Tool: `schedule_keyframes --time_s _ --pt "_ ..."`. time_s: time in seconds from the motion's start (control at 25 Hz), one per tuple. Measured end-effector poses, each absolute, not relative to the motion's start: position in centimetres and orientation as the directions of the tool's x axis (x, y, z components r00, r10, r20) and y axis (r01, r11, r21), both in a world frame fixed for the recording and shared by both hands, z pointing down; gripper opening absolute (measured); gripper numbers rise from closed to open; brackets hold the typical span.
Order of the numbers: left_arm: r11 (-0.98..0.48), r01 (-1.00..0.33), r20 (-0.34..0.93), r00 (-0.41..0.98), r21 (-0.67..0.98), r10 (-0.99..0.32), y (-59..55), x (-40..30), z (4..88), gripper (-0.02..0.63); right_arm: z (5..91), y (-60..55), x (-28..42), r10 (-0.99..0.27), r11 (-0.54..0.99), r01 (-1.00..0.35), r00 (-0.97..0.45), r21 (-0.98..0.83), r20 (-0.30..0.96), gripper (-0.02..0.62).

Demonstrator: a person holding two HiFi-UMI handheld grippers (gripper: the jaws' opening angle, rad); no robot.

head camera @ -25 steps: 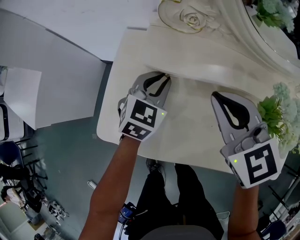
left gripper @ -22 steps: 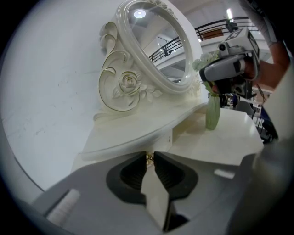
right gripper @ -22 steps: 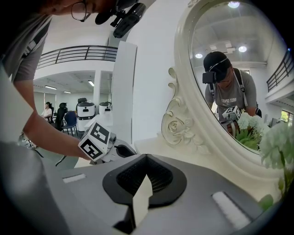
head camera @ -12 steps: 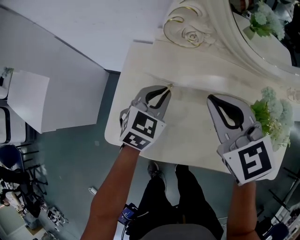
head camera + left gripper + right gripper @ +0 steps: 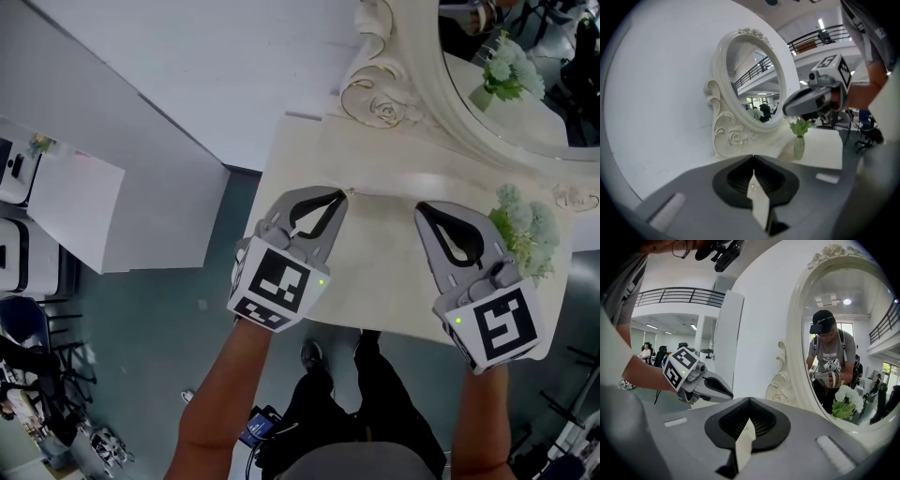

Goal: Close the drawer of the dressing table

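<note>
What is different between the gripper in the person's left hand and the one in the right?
The left gripper has its tip at a small gold knob on the dressing table; the right gripper has its tip over bare tabletop. The right gripper lies beside the flowers; the left gripper is nearer the table's other end. Both are grey, with jaws shut.

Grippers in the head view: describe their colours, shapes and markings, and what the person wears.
Both the left gripper and right gripper are grey, with black-lined jaws enclosing a teardrop hollow. Each carries a white cube with black square markers and a green light. The forearms are unsleeved; the trousers are dark.
</note>
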State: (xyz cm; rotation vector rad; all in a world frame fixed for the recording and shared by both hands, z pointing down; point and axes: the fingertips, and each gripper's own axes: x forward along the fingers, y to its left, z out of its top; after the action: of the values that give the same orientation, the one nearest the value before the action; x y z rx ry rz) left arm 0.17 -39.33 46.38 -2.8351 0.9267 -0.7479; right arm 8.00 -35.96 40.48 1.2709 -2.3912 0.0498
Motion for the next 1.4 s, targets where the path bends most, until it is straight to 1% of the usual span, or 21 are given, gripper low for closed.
schedule_keyframes --time_s 0.36,0.76,1.16,1.4 --pt "-0.806 -0.518 0.315 0.744 -0.286 -0.589 -35.2 -1.1 35.1 0.005 34.1 -32.5 6.3 -0.794 0.582 -0.795 -0.51 0.173 0.33 0.002" --pt "-0.771 -0.497 0.21 0.769 -0.399 -0.604 -28.7 -4.5 24.1 0.005 26.6 -27.4 3.7 -0.807 0.583 -0.775 -0.517 0.244 0.284 0.002" --pt "-0.73 -0.537 0.139 0.758 -0.422 -0.637 -23.3 -8.9 19.1 0.005 21.6 -22.9 1.5 -0.813 0.583 -0.737 -0.533 0.342 0.236 0.0" --pt "-0.717 -0.548 0.12 0.753 -0.431 -0.647 -19.8 -10.9 17.3 0.005 20.0 -19.4 -0.3 -0.805 0.592 -0.712 -0.546 0.378 0.233 0.0"
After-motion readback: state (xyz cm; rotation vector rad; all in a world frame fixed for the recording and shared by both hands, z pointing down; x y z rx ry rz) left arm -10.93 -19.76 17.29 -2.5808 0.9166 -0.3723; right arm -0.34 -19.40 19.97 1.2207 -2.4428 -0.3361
